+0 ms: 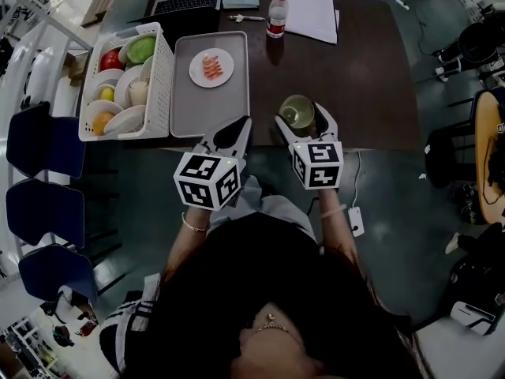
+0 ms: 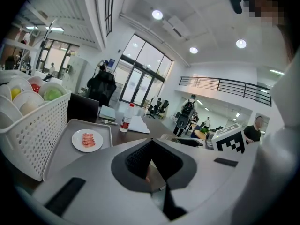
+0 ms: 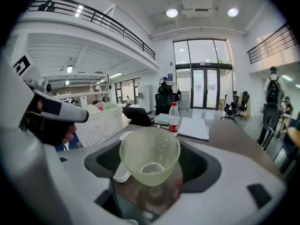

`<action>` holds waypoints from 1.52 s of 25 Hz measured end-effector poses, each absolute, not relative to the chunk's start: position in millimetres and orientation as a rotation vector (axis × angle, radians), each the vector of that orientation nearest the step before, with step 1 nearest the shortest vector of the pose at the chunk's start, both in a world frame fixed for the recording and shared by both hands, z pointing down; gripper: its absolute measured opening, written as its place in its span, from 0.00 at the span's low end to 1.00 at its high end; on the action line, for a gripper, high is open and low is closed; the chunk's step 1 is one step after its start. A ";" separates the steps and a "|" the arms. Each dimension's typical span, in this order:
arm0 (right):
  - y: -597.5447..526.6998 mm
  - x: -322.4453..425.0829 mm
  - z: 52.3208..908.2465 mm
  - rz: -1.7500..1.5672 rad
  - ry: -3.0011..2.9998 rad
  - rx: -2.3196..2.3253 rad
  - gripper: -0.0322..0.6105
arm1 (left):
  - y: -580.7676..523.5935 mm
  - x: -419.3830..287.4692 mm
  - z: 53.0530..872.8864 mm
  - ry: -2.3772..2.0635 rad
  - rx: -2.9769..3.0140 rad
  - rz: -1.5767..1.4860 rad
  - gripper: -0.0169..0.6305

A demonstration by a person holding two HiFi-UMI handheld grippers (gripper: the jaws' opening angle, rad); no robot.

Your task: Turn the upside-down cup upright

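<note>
A translucent green cup [image 1: 297, 112] sits between the jaws of my right gripper [image 1: 301, 115] over the brown table's front edge. In the right gripper view the cup [image 3: 150, 154] tilts its open mouth up and towards the camera, base low, and the right gripper [image 3: 151, 165] is shut on it from both sides. To its left, my left gripper [image 1: 239, 126] hangs by the table edge. It is shut with nothing held, and its dark pads meet in the left gripper view [image 2: 151, 148].
A grey tray [image 1: 237, 93] carries a white plate of pink food [image 1: 211, 67]. A white basket [image 1: 162, 77] of bowls and fruit stands left of it. A water bottle [image 1: 276, 14], papers [image 1: 312, 10] and a laptop [image 1: 188, 2] lie at the far side. Blue chairs [image 1: 43, 140] stand left.
</note>
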State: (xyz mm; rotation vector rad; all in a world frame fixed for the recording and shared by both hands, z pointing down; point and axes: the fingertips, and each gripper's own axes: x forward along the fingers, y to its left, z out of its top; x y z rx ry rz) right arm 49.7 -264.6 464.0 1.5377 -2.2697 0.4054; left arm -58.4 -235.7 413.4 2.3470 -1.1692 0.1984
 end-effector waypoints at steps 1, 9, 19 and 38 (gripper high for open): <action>-263.3 50.1 458.2 0.399 -2.277 1.542 0.65 | -235.8 -58.0 410.6 -1.170 2.354 0.192 0.02; -252.6 51.6 418.4 0.434 -2.352 1.576 0.65 | -239.1 -62.2 397.7 -1.204 2.379 0.142 0.02; -240.3 61.5 398.5 0.532 -2.439 1.652 0.65 | -233.9 -62.5 391.8 -1.207 2.389 0.119 0.02; -233.6 70.2 404.3 1.626 -2.850 1.501 0.64 | -231.1 -67.9 391.5 -1.196 2.368 0.074 0.02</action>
